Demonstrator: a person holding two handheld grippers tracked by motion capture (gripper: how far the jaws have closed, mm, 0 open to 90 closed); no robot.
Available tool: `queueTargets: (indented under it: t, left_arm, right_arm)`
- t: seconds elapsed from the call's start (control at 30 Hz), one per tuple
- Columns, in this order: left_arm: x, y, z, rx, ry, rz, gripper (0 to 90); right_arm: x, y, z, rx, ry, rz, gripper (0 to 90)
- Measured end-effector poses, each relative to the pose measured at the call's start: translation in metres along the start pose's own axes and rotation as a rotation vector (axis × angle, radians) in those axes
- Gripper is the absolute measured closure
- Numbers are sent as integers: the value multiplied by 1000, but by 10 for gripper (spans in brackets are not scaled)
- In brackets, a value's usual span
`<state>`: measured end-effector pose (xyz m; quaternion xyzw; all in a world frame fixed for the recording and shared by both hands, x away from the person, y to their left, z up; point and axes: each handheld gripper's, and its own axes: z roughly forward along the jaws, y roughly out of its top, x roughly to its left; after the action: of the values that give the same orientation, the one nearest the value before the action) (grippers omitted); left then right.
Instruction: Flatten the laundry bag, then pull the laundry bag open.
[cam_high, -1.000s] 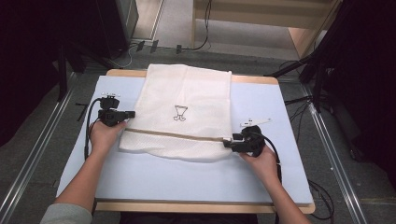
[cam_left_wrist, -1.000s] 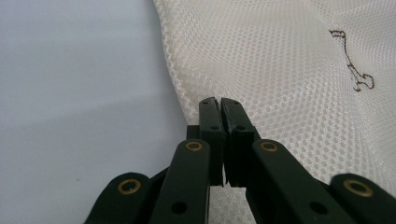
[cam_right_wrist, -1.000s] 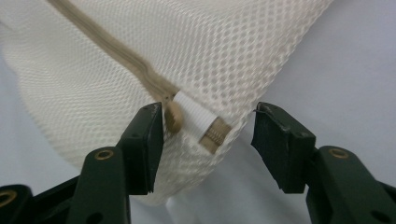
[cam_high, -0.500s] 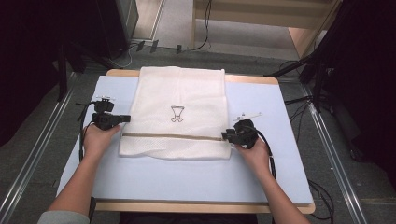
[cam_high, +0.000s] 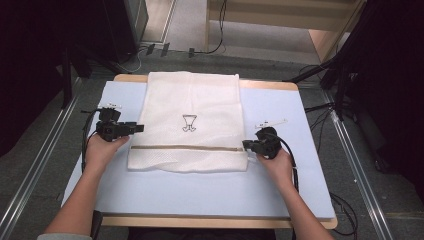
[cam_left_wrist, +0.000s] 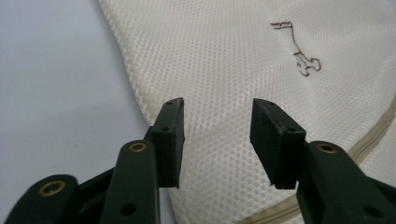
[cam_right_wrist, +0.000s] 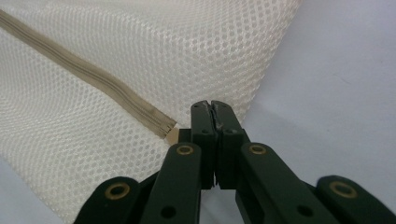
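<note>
So the white mesh laundry bag with the beige zipper (cam_high: 189, 120) is lying flat on the pale blue table mat (cam_high: 280, 180), long axis running away from the person, and the zipper (cam_high: 185, 148) crosses it side to side near the closer end. That zipper line is what the next move hangs on, I'd say: its right end sits right at the tips of the right gripper (cam_high: 248, 145), whose jaws have just been closing and are now pressed together, seemingly pinching the bag's edge beside the zipper end (cam_right_wrist: 171, 133), though I can't see a pull tab. The left gripper (cam_high: 138, 128) has just been opening; its jaws stand moderately wide over the bag's left edge (cam_left_wrist: 140, 93), nothing gripped.
</note>
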<state>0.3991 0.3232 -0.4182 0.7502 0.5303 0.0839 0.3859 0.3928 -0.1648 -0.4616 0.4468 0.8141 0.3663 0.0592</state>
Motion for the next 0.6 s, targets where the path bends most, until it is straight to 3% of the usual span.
queueTargets:
  t: [0.2, 0.6]
  left_arm:
    - [-3, 1, -2, -13, -10, 7, 490]
    - [-11, 4, -4, -5, -37, 19, 480]
  right_arm:
    - [0, -1, 6, 12, 14, 4, 900]
    - [-3, -2, 6, 26, 77, 40, 900]
